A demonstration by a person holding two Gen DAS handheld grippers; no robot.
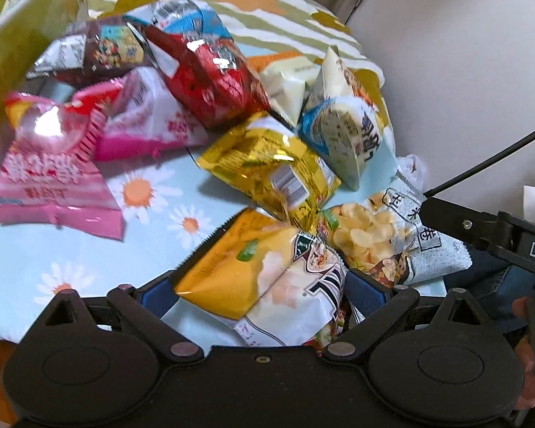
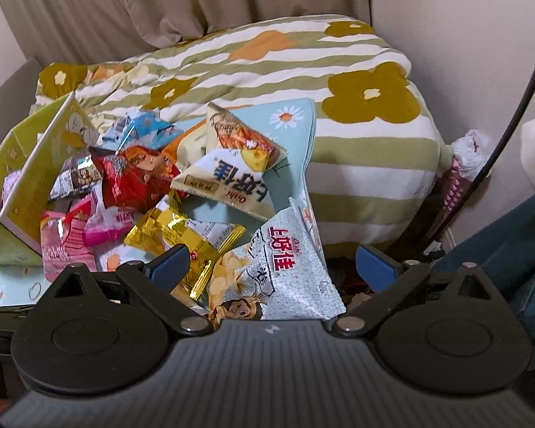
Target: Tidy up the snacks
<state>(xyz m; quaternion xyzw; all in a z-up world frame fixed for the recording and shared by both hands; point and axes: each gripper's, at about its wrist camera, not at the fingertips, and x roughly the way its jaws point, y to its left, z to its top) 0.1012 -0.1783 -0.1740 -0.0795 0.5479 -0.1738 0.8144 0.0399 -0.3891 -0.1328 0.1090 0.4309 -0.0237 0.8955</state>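
Lying beside the green box (image 2: 16, 192), pink snack bags (image 2: 62, 249).

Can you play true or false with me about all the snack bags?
1. The left gripper has an orange-and-white crinkly snack bag between its jaws. True.
2. The right gripper is squeezed shut. False: its jaws are wide open, with a pale grey chip bag lying between them.
3. A shiny gold foil packet lies on the pale blue daisy cloth. True.
4. All the bags are inside the green cardboard box. False: most are on the cloth.
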